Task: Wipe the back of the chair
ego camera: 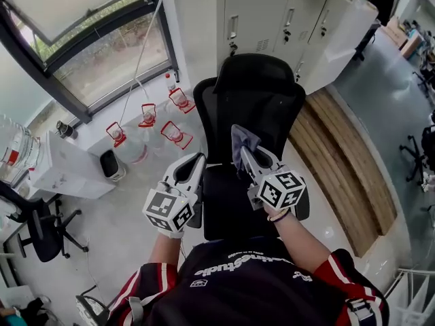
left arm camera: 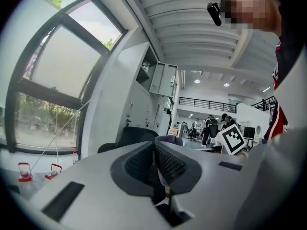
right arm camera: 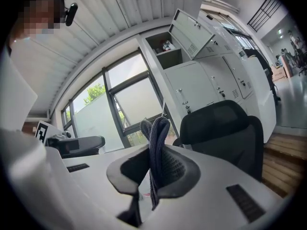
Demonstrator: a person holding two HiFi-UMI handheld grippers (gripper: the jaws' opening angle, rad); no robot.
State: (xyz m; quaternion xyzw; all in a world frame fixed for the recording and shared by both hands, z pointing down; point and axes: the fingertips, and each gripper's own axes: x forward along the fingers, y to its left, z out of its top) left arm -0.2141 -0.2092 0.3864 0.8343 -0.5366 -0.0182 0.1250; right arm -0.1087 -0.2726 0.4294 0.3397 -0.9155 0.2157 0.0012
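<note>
Office floor (ego camera: pixel 129 212) below window (ego camera: pixel 88 46): black chair's backrest (ego camera: pixel 248 107) upright ahead, grey cloth (ego camera: pixel 242 140) pinched in clamped right tongs (ego camera: pixel 247 156) near its lower part, contact unclear; left tongs (ego camera: pixel 196 160) pressed together, empty; wiping seemingly barely begun.

Person is wearing a black shirt (ego camera: pixel 238 291) with white lettering (ego camera: pixel 238 266) running across it and red sleeves (ego camera: pixel 144 281) carrying white stripes. A band (ego camera: pixel 277 216) is sitting just above the shirt. Beyond the shirt, left gripper (ego camera: pixel 197 160) and right gripper (ego camera: pixel 243 153) are showing pale grey shells, black ribbed pads (left arm camera: pixel 169 165) and black-and-white marker cubes (ego camera: pixel 170 210).
</note>
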